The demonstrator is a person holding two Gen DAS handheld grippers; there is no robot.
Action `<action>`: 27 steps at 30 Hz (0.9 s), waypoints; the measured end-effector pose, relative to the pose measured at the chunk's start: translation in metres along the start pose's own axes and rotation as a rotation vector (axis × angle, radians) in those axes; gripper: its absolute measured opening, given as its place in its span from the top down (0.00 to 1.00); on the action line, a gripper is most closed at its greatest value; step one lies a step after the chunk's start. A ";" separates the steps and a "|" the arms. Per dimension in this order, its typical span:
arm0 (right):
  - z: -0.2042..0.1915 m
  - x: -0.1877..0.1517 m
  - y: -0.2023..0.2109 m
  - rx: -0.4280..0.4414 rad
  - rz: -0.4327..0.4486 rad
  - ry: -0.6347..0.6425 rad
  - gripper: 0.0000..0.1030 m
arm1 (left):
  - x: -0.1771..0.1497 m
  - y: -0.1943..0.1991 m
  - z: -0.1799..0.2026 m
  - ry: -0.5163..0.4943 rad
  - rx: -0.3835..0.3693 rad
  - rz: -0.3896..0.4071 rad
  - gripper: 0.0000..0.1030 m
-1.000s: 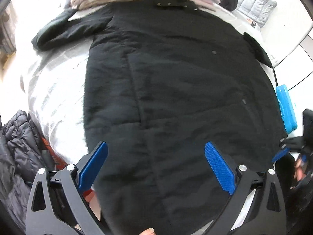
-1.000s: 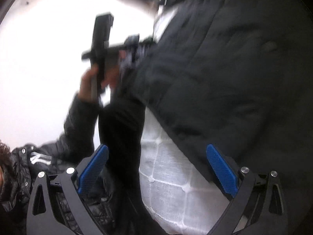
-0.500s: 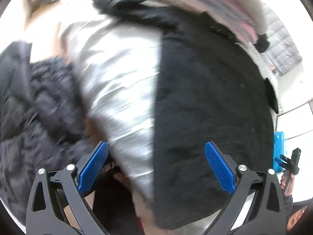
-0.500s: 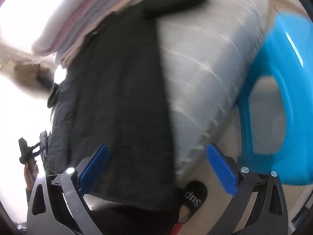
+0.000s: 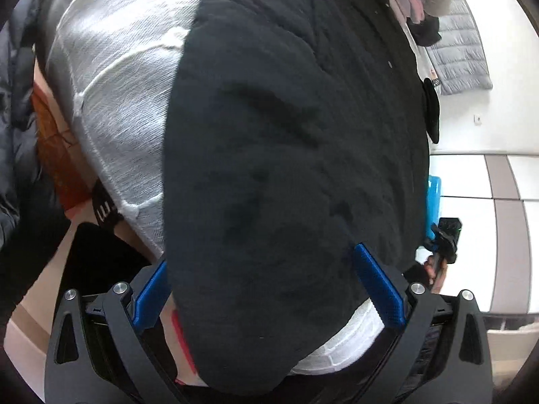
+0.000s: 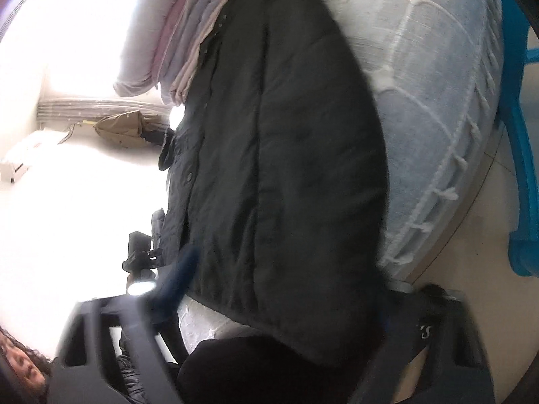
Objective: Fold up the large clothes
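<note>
Left gripper: jaws spread wide, nothing clamped, one pad on either side of the near hem corner of the black coat. Aimed steeply downward over the edge of the mattress.

Right gripper: heavily blurred. Jaws just closing, with the opposite hem corner of the coat between them. Impossible to tell whether the pads already press on the cloth. Tilted moderately downward and rolled to one side, so that the coat runs up that view with the collar at the top. Also visible in the left wrist view, small, past the far hem edge.

Coat position: spread flat at full length on the mattress, front side up, collar against the stack of folded bedding, hem at the near mattress edge. Blue stool on the floor beside the mattress.

Progress, as judged: early stage. Laying out complete; no fold in the body visible. One cuff seen at the coat's far edge; sleeve arrangement otherwise unclear.

Remaining, as judged: secure both hem corners, carry the hem toward the collar, then reduce further to a compact bundle.
</note>
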State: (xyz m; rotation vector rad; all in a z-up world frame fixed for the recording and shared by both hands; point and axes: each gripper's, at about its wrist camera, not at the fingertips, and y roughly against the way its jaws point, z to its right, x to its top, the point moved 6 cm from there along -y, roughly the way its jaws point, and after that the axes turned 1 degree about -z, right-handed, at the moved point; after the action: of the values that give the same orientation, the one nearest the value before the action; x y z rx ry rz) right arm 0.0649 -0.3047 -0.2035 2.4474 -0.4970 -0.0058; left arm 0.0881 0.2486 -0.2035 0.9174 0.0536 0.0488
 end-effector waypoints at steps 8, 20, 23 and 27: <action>-0.032 0.013 0.020 0.028 0.117 0.058 0.90 | 0.009 0.030 0.010 -0.021 -0.022 0.209 0.91; -0.088 0.007 0.071 0.246 0.321 0.099 0.91 | 0.004 0.099 0.086 -0.163 -0.134 0.390 0.94; -0.100 -0.007 0.084 0.272 0.337 0.127 0.92 | -0.011 0.118 0.095 -0.200 -0.155 0.410 0.95; -0.105 -0.038 0.104 0.304 0.356 0.134 0.92 | -0.038 0.134 0.093 -0.217 -0.168 0.410 0.95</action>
State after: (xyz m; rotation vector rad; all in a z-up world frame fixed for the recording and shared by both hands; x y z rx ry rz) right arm 0.0067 -0.3053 -0.0622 2.5897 -0.9224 0.4068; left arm 0.0538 0.2536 -0.0400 0.7495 -0.3369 0.3291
